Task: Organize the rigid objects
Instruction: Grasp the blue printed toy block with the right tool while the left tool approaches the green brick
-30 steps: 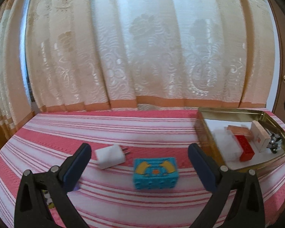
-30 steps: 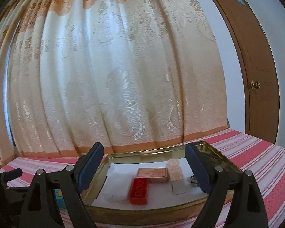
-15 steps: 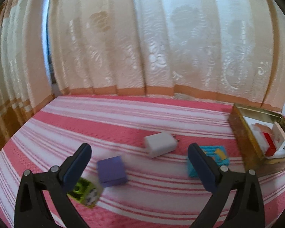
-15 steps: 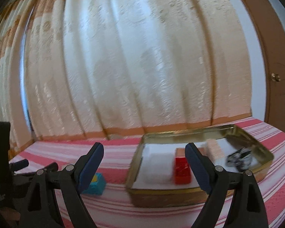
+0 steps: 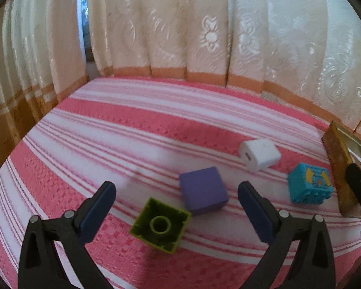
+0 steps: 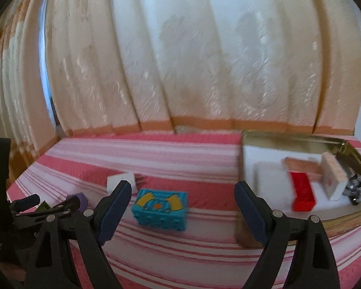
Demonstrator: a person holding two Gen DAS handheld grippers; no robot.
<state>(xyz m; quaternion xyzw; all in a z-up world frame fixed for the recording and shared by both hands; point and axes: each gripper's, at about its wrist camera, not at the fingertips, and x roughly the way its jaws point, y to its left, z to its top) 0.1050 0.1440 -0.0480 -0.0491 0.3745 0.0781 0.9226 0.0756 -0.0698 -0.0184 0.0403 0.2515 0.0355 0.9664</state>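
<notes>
The left tongs [image 5: 177,213] are spread wide over the green block [image 5: 160,225] on the striped bench [image 5: 132,125], the right tongs [image 6: 183,207] are spread too, and the block should be pinched gently by its flat sides.

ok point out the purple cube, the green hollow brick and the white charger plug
purple cube [image 5: 203,191], left wrist view, on its top face
green hollow brick [image 5: 160,225], left wrist view, on the round tube inside its open side
white charger plug [image 5: 260,153], left wrist view, on its upper face
</notes>
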